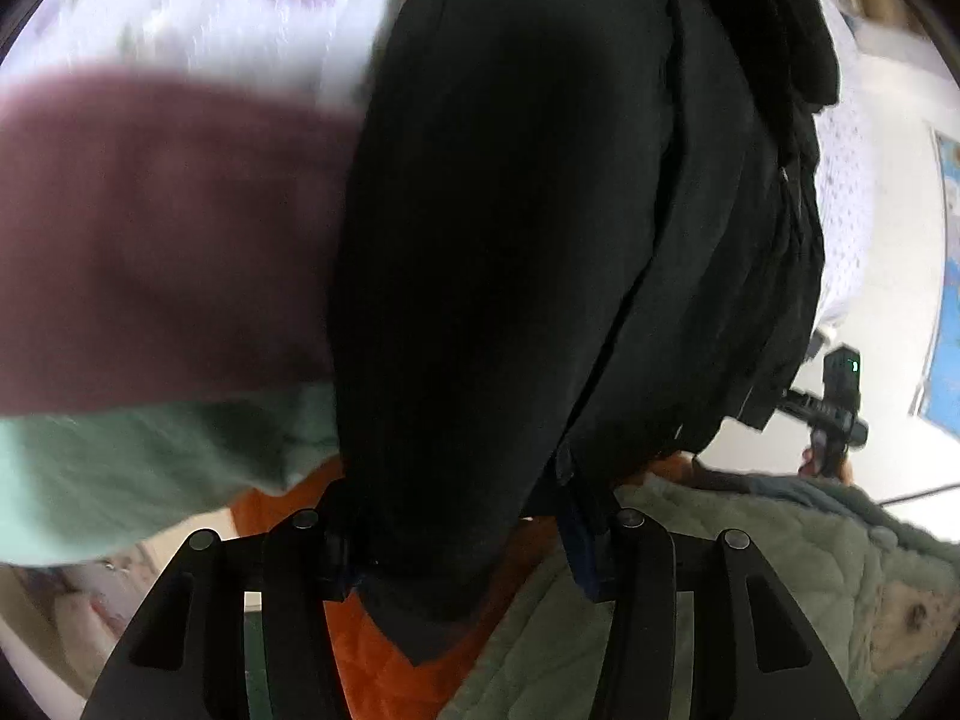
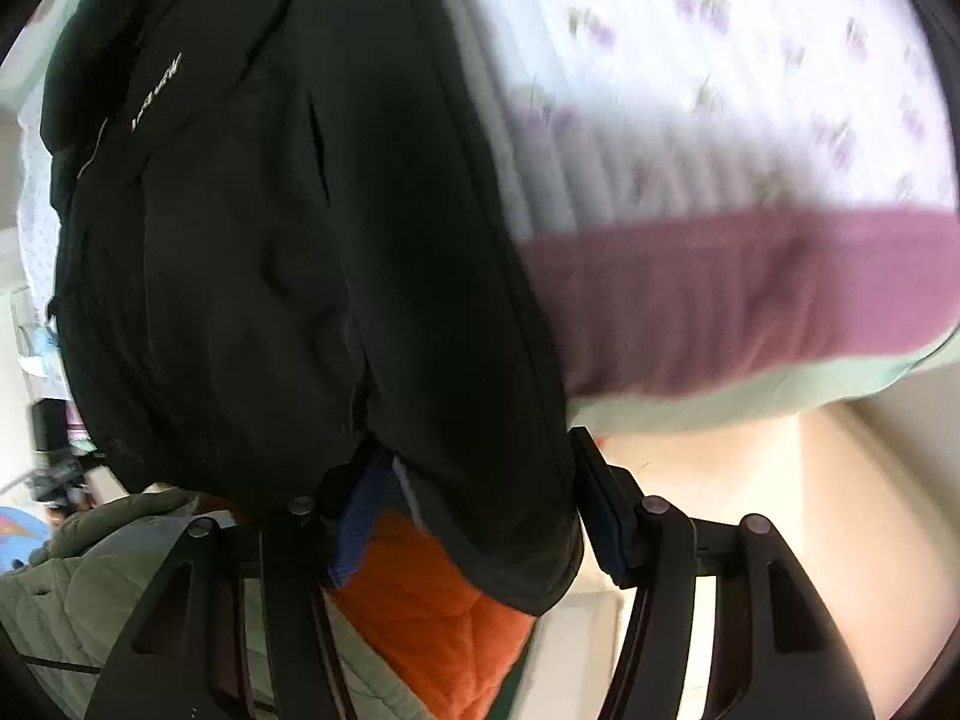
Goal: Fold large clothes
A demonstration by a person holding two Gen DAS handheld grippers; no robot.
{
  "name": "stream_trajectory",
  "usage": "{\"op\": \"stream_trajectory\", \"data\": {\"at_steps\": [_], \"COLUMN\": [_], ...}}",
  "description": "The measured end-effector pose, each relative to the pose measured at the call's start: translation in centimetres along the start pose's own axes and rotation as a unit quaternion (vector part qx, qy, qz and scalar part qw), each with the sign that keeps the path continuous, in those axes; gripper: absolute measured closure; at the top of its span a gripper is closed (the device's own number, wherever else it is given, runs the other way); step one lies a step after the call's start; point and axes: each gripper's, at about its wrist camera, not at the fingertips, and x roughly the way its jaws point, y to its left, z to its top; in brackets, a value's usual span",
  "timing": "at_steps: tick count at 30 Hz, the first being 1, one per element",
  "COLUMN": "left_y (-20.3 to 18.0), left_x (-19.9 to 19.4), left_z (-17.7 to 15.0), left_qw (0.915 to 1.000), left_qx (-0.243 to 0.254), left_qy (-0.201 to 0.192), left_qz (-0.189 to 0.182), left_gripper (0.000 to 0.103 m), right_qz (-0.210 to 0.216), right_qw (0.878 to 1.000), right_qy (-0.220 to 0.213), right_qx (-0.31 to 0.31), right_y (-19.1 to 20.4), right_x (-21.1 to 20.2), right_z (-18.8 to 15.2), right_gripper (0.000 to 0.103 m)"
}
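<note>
Black jacket (image 1: pixel 510 240) fabric fills mid-frame in both views, hanging soft, bulky and slippery. Left tool (image 1: pixel 468 546) clamps its hem; right tool (image 2: pixel 474 516) stands apart around the hem. Gripping seams seems safest.

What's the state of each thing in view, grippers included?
black jacket: unfolded, stretched away from both grippers, its hem between their jaws
left gripper: shut on the hem
right gripper: jaws apart, hem between them, one pad looks bare
orange quilted garment: lying under the hem
green quilted garment: lying rumpled beside the orange one
maroon cloth: spread out, blurred
</note>
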Motion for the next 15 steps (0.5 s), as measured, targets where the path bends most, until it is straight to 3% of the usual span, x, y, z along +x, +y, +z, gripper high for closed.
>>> {"op": "stream_trajectory", "data": {"at_steps": [1, 3, 4, 7, 12, 15], "left_y": [-0.4, -1.8, -2.7, -5.0, -7.8, -7.6], "left_x": [-0.4, -2.0, -3.3, -6.7, -12.1, -14.9], "left_z": [0.0, 0.2, 0.4, 1.7, 5.2, 6.7], "left_qw": [0.9999, 0.9980, 0.9959, 0.9861, 0.9526, 0.9356], "left_qx": [0.001, 0.015, 0.022, 0.035, 0.032, 0.025], "left_qy": [-0.011, -0.038, -0.054, -0.093, -0.171, -0.204], "left_qz": [-0.013, -0.048, -0.069, -0.133, -0.249, -0.287], "left_gripper": [0.067, 0.089, 0.089, 0.089, 0.089, 0.089], "right_qz": [0.004, 0.008, 0.010, 0.027, 0.103, 0.140], "right_qw": [1.000, 0.999, 0.999, 0.997, 0.987, 0.975], "right_qy": [-0.010, -0.025, -0.035, -0.059, -0.124, -0.169], "right_qx": [-0.007, -0.022, -0.031, -0.033, -0.021, -0.024], "right_y": [0.5, 1.3, 1.9, 3.1, 4.6, 5.4], "right_x": [-0.5, -1.7, -2.6, -4.7, -9.1, -12.6], "right_z": [-0.2, -0.5, -0.7, -0.4, 1.5, 2.7], "right_gripper": [0.065, 0.075, 0.081, 0.083, 0.084, 0.084]}}
